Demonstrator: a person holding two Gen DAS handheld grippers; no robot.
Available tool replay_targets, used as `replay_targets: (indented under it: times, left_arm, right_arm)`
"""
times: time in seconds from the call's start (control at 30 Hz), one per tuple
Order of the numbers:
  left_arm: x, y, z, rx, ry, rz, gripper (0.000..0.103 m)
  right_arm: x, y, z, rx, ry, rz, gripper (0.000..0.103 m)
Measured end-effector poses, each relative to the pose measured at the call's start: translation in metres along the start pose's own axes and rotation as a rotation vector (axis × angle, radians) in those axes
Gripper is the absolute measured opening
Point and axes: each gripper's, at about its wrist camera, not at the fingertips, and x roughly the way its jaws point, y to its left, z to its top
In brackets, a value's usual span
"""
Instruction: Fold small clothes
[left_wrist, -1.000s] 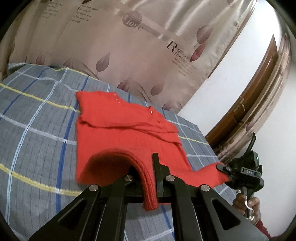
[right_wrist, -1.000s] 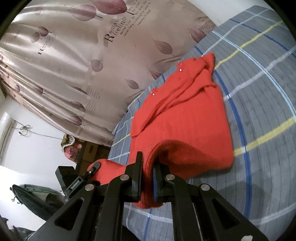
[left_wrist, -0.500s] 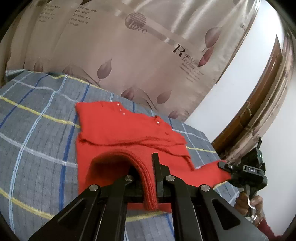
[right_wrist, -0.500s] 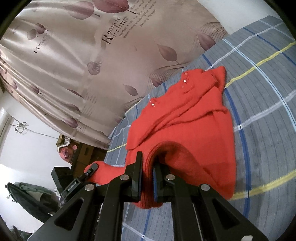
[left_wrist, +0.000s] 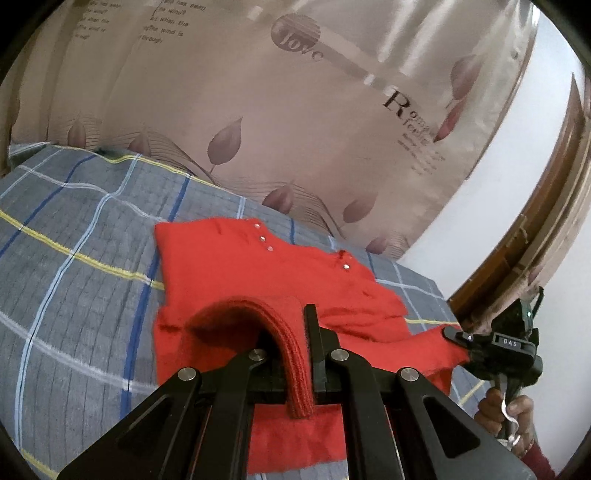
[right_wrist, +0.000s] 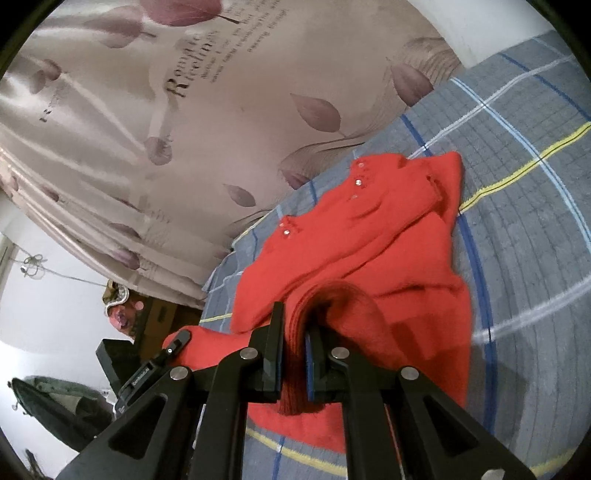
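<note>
Red knit, a small sweater (left_wrist: 236, 280), lay on the checked bedspread (left_wrist: 74, 280) below the curtain (left_wrist: 258, 110). The left gripper (left_wrist: 295, 343) and right gripper (right_wrist: 295, 343) each pinched its ribbed hem, mid-fold; next, the hem probably needed carrying up to the buttoned neckline, evenly.

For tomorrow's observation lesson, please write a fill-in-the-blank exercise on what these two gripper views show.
1. The knitted garment being folded is ____ in colour.
2. The left gripper and the right gripper each have their jaws shut on the garment's ____ hem.
3. The garment lies on a grey ____ bedsheet with blue, white and yellow lines.
4. The curtain behind the bed is printed with ____ shapes and words.

Missing words: red; ribbed; checked; leaf
</note>
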Motion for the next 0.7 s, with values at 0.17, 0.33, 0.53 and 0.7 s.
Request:
replay_targets:
  times: [0.17, 0.33, 0.53, 0.7]
  left_arm:
    - [0.018, 0.008, 0.006, -0.009, 0.002, 0.024, 0.006]
    - [0.033, 0.014, 0.014, -0.022, 0.0, 0.04, 0.006]
    - [0.047, 0.02, 0.023, -0.04, -0.005, 0.055, 0.006]
    - [0.06, 0.025, 0.031, -0.06, -0.005, 0.068, 0.006]
  right_arm:
    - [0.018, -0.01, 0.013, 0.021, 0.009, -0.009, 0.008]
    - [0.028, -0.014, 0.025, 0.027, 0.009, -0.014, 0.008]
    - [0.038, -0.014, 0.038, 0.027, 0.003, -0.021, 0.008]
    - [0.044, -0.014, 0.047, 0.026, -0.006, -0.025, 0.008]
